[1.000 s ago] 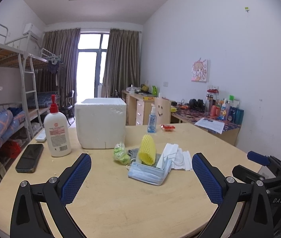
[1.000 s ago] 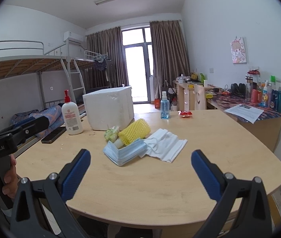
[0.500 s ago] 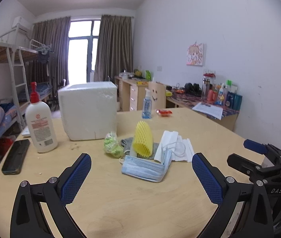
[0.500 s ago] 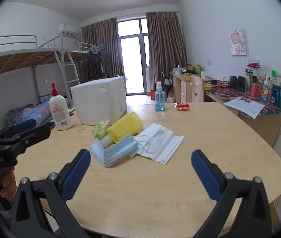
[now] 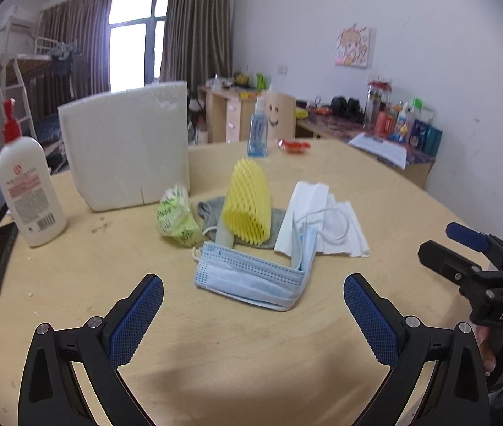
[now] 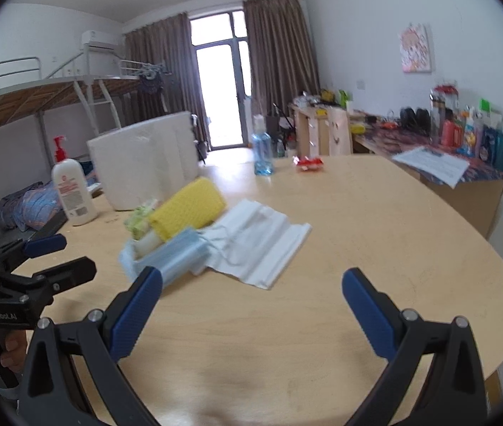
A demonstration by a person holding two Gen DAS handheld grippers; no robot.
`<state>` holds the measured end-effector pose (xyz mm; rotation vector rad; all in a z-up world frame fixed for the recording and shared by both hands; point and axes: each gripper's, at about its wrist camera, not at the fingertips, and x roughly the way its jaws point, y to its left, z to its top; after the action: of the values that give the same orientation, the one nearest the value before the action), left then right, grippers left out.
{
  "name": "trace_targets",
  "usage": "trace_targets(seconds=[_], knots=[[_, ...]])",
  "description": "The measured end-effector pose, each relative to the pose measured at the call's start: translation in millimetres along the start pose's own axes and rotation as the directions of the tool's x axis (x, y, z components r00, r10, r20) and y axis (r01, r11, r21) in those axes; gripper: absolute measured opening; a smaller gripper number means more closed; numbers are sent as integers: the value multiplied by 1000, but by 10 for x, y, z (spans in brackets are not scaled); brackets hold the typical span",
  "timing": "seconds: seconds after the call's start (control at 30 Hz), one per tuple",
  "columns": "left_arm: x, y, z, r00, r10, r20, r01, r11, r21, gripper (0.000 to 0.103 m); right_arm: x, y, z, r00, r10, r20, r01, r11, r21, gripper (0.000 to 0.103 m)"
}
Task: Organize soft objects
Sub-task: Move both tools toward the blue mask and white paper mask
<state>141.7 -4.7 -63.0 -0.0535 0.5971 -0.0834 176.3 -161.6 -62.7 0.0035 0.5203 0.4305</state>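
Holding my left tool (image 5: 253, 296) and right tool (image 6: 251, 291) wide and empty above the table (image 5: 375, 191) — blue mask (image 5: 251, 277) just ahead

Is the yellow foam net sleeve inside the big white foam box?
No, the yellow foam net sleeve lies on the table beside the white foam box.

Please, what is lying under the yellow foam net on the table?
The yellow foam net rests on a grey cloth, which shows on both sides of it. A whitish piece sticks out below its open end. How far the cloth reaches underneath is covered.
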Motion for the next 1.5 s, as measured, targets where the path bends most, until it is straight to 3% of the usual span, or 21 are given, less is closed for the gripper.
trace_targets(seconds=[0.3, 0.83, 1.0, 1.13, 1.5], knots=[[411, -80, 50, 994, 15, -104, -16, 1000, -9, 102, 249, -251, 31, 998, 3, -58, 1, 998, 61, 102], [699, -155, 94, 981, 15, -196, -20, 1000, -23, 85, 407, -353, 85, 996, 34, -89, -27, 997, 70, 102], [723, -117, 99, 980, 23, -199, -32, 999, -43, 74, 413, -330, 93, 995, 34, -94, -29, 998, 52, 102], [744, -61, 94, 976, 21, -216, -36, 997, -69, 56, 425, -325, 97, 995, 32, -97, -28, 999, 46, 102], [617, 21, 30, 979, -5, -204, -13, 996, -84, 35, 423, -261, 129, 995, 24, -100, -21, 999, 30, 102]])
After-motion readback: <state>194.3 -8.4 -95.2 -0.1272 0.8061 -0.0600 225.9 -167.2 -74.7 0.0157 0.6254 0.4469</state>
